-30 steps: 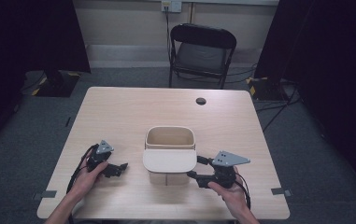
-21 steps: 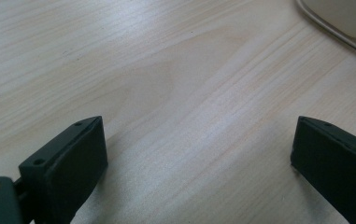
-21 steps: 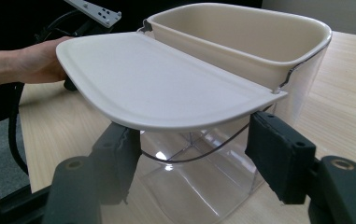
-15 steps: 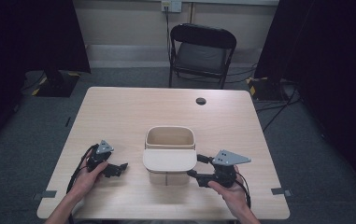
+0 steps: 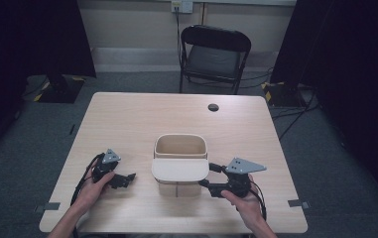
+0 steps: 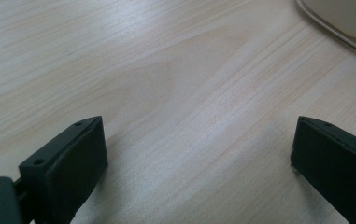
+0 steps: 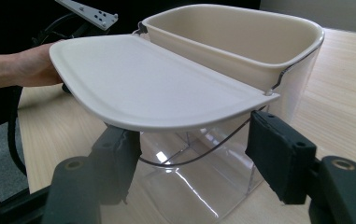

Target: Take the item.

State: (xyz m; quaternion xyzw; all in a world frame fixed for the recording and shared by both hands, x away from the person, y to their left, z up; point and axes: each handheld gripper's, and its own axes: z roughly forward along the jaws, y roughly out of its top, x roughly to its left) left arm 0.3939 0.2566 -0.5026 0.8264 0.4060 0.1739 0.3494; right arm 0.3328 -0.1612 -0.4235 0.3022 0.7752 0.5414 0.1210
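Clear plastic bin with cream insert and hinged cream lid (image 5: 180, 168): mid-counter (image 5: 127, 119), lid swung flat. Right gripper (image 5: 207, 175): jaws apart beneath lid edge, likely supporting it. Left gripper (image 5: 126, 179): open, idle on counter.

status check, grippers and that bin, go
Left gripper open, over bare table. Right gripper open beside the bin, under its raised lid. Nothing in the way.

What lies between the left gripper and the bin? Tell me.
Bare tabletop, as the high view shows: the left gripper rests open short of the bin. The left gripper view shows plain wood between its jaws.
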